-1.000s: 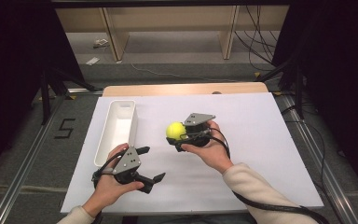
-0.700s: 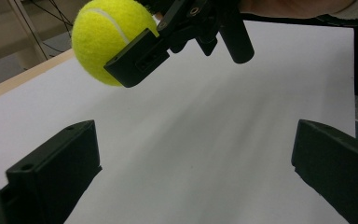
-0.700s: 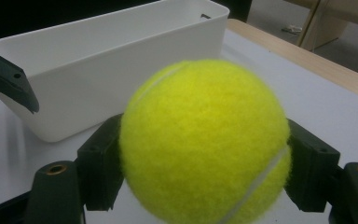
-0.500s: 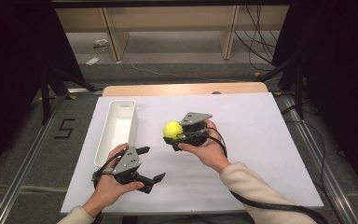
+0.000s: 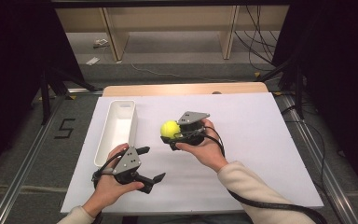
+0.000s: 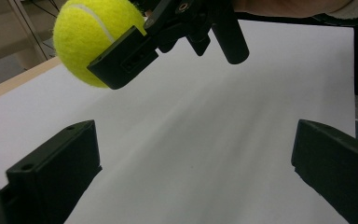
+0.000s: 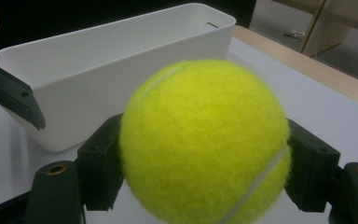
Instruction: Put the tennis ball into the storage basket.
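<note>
**Ball held aloft beside the bin**

The right gripper (image 5: 176, 135) has its jaws clamped on either side of the tennis ball (image 5: 170, 129), carrying it above the white sheet (image 5: 261, 154) in the middle of the frame, aimed toward the white bin (image 5: 116, 126) at centre left, probably so it can be dropped inside. The left gripper (image 5: 147, 165), jaws spread wide and empty, waits low at the lower left, clear of that path. Bare sheet lies between ball and bin; the bin's near wall is the only edge to clear
</note>
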`<state>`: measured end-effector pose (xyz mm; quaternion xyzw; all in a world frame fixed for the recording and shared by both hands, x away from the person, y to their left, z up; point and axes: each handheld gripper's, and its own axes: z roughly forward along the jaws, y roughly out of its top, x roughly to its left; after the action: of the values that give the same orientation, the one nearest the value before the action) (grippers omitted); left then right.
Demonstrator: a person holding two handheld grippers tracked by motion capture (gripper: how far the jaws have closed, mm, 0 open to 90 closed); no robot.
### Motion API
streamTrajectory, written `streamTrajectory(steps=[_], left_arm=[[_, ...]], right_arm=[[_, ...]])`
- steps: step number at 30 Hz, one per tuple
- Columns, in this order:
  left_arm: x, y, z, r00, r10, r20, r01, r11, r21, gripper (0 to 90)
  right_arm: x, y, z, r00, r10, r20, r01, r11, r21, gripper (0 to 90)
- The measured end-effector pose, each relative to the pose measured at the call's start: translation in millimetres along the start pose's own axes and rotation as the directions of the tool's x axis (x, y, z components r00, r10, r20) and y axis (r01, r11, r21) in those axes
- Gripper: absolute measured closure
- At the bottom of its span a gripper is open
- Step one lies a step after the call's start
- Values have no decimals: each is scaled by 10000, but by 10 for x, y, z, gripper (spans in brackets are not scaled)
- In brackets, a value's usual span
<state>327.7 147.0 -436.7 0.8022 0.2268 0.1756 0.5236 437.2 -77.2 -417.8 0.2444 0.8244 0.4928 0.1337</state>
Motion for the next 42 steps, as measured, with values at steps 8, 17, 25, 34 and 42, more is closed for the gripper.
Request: streamTrajectory(steps=[8, 17, 25, 34, 42], left_arm=[[0, 0, -1, 10000, 19, 6, -19, 10000, 8, 5], [-3, 0, -1, 10000, 26, 8, -26, 10000, 21, 6], [-3, 0, 1, 10000, 37, 15, -37, 10000, 26, 6], [-14, -2, 3, 9999, -71, 154, 71, 10000, 31, 7], [-11, -2, 2, 10000, -34, 88, 34, 10000, 45, 7]], right_arm=[[-7, 15, 11, 10000, 11, 24, -11, 10000, -27, 268], [27, 46, 38, 9999, 84, -66, -84, 10000, -31, 268], [30, 67, 62, 10000, 2, -75, -3, 10000, -82, 268], [38, 92, 84, 9999, 46, -103, -48, 9999, -160, 268], [44, 102, 105, 9999, 25, -126, -27, 9998, -172, 268]])
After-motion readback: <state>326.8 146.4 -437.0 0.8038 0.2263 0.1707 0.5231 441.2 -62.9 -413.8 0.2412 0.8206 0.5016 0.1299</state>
